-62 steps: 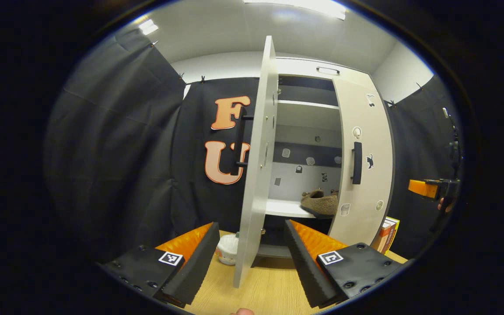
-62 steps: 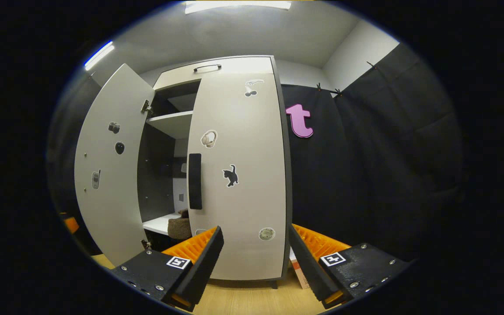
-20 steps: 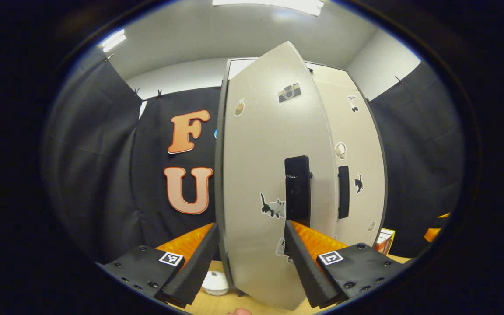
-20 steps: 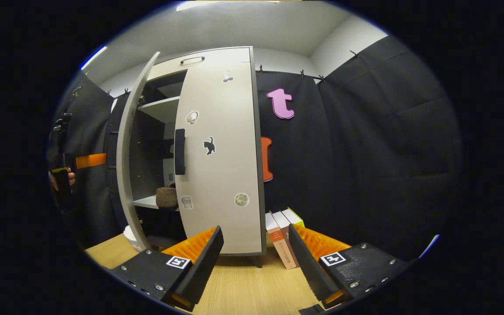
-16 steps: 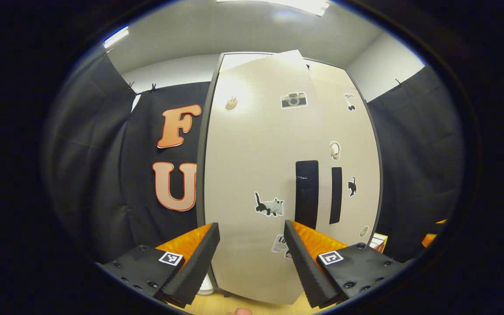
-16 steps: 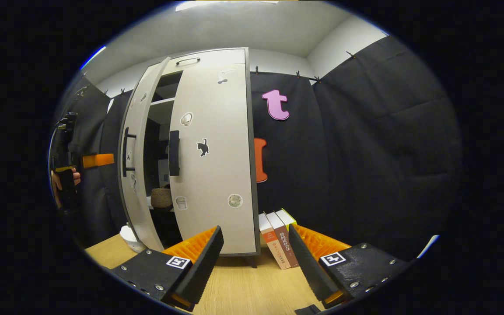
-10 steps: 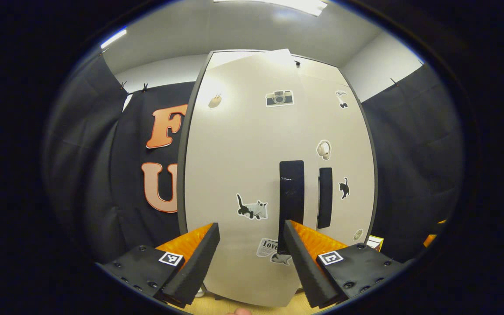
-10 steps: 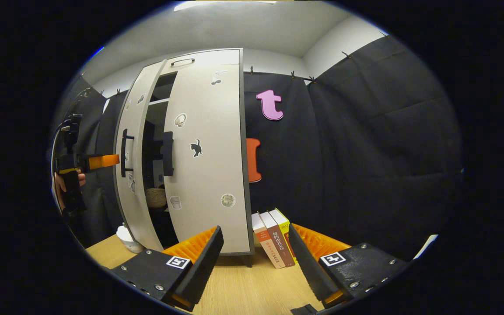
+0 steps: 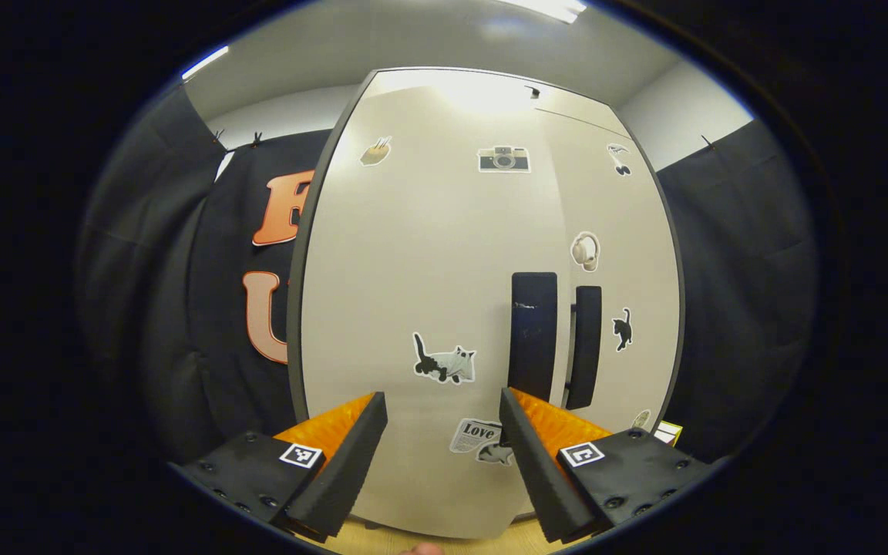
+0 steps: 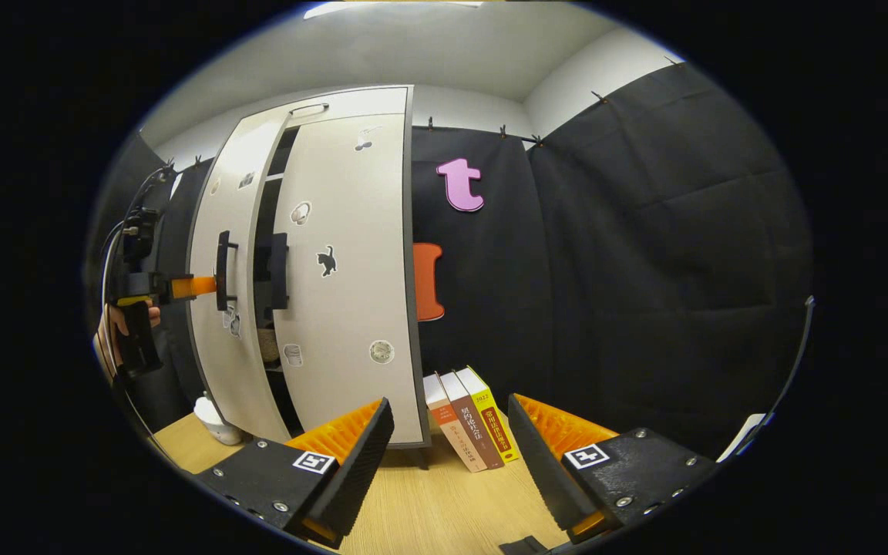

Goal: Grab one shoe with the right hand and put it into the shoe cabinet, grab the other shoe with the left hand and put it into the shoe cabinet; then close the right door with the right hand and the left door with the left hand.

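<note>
The pale shoe cabinet (image 9: 444, 231) stands straight ahead in the left gripper view, stickers on both doors. Its left door (image 9: 413, 293) is almost closed, its black handle (image 9: 533, 335) close beside the right door's handle (image 9: 585, 347). My left gripper (image 9: 442, 397) is open, right up against the left door. In the right gripper view the right door (image 10: 344, 285) is closed and the left door (image 10: 220, 308) stands a narrow gap ajar; the left gripper (image 10: 199, 287) touches it by the handle. A sliver of brown shoe (image 10: 265, 344) shows in the gap. My right gripper (image 10: 450, 408) hangs open, holding nothing, off the cabinet's right corner.
Three books (image 10: 469, 420) lean against the cabinet's right side on the wooden table (image 10: 428, 509). A small white object (image 10: 213, 420) sits on the table at the cabinet's left foot. A hand (image 10: 116, 327) holds the left gripper.
The left door has swung from wide open to almost closed with my left gripper following it. The right gripper has drawn back to the right, away from the closed right door.
</note>
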`<state>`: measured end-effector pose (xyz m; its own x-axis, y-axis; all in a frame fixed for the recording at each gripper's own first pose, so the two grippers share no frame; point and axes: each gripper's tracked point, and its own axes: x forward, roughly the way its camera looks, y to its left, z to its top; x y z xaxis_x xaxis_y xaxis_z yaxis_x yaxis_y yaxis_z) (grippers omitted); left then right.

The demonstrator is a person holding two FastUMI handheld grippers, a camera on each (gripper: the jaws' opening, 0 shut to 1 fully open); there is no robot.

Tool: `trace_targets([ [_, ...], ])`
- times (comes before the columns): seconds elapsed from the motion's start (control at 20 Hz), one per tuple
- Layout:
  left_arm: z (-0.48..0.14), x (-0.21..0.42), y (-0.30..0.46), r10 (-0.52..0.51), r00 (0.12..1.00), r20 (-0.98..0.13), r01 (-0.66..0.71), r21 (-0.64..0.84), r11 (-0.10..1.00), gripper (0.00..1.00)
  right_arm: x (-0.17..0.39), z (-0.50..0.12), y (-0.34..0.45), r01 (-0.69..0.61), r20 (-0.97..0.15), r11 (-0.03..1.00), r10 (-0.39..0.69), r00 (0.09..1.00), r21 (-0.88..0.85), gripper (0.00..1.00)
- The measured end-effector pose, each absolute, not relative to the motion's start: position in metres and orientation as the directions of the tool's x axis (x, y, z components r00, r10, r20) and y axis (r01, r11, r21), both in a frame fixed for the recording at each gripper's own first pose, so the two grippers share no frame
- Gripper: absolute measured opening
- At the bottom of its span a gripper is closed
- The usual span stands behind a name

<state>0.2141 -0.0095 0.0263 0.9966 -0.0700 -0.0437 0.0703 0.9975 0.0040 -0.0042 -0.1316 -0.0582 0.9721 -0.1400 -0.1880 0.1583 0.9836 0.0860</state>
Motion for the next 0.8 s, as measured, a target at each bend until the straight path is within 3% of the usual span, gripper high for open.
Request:
trace_targets([
  [0.8,0.018,0.253,-0.020,-0.074,0.996,-0.054,0.075,0.014,0.997,0.96,0.007,-0.061,-0.136,0.179,-0.194,0.980,-0.159,0.968,0.091,0.93],
])
